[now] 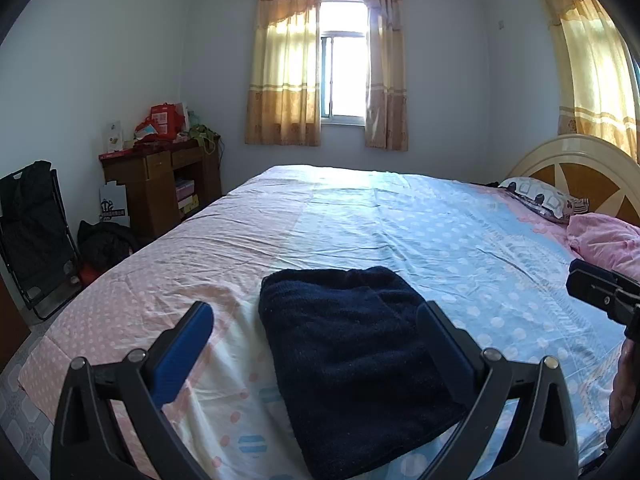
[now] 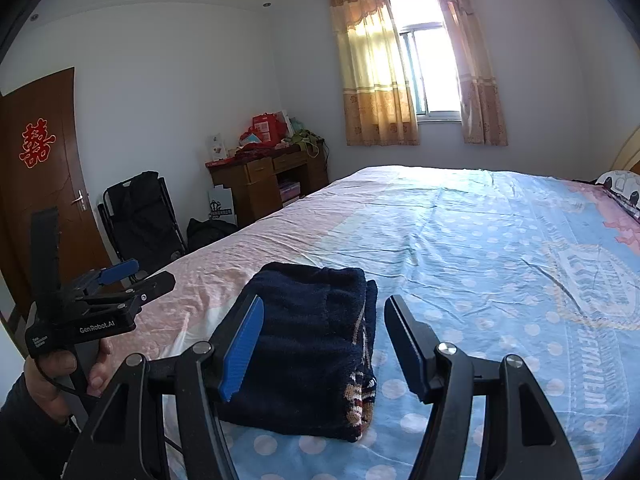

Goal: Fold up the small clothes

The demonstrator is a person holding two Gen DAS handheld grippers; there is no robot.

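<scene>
The dark navy knitted garment (image 1: 352,356), folded into a thick rectangular bundle, lies on the pink-and-blue polka-dot bedsheet (image 1: 460,240), near the bed's front edge and well apart from the patterned pillow (image 1: 536,196) by the headboard. A striped trim shows at the bundle's right corner in the right wrist view.

Both claws are released. The left gripper (image 1: 316,320) has its jaws spread wide above the bundle, nothing between the pads. The right gripper (image 2: 324,336) also stands open, just over the bundle's right side, holding nothing.

The fold looks finished or nearly so — what seems left is tidying or moving it. To do that well, pinch through every layer at the bundle's two opposite sides, close both claws together, and lift level — a grip on the top layer alone would probably peel it open.
</scene>
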